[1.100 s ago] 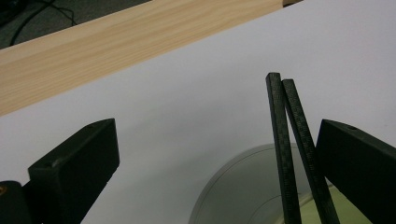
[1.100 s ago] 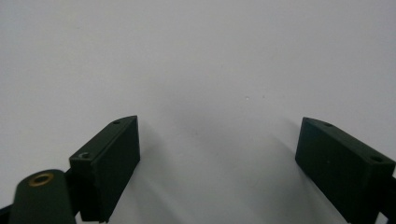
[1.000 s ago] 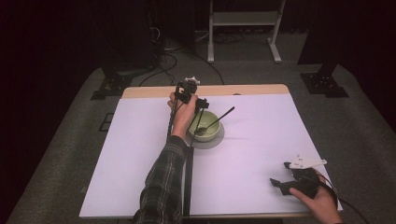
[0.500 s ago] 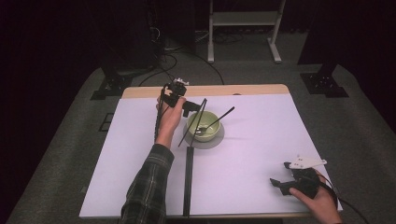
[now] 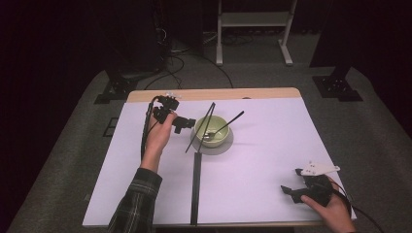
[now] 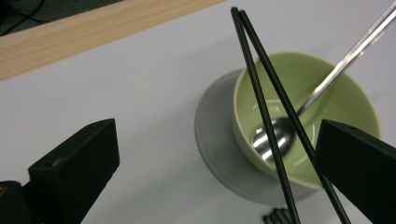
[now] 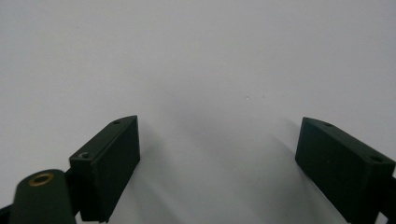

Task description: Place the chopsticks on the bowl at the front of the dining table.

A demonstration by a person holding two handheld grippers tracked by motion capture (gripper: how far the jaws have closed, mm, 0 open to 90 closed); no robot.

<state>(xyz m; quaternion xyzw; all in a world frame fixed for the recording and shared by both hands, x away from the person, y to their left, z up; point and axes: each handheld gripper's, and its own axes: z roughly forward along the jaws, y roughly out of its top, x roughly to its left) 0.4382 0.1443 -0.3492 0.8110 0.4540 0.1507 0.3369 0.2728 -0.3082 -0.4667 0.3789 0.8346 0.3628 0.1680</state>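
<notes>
the landmark here is the green bowl, sitting on a grey saucer toward the far middle of the white tabletop. a metal spoon rests inside the bowl, its handle leaning out over the far-right rim. a pair of black chopsticks leans across the bowl's left rim, lower tips down on the tabletop just in front of the saucer, upper ends sticking up past the far rim. my guess is they were propped there so the rim keeps them slanted and easy to grab.

the left gripper hovers just left of the bowl, held in the person's left hand. its fingers are spread wide with nothing between them; in the left gripper view the chopsticks run close past the right finger, but i can't tell if they touch it. it looks lined up on the bowl's things.

the right gripper is well to the near right of the bowl, low over the tabletop, fingers wide apart and empty, seemingly parked out of the way. a black strip runs from the saucer toward the near edge.

i can read no brand, label or writing anywhere.
</notes>
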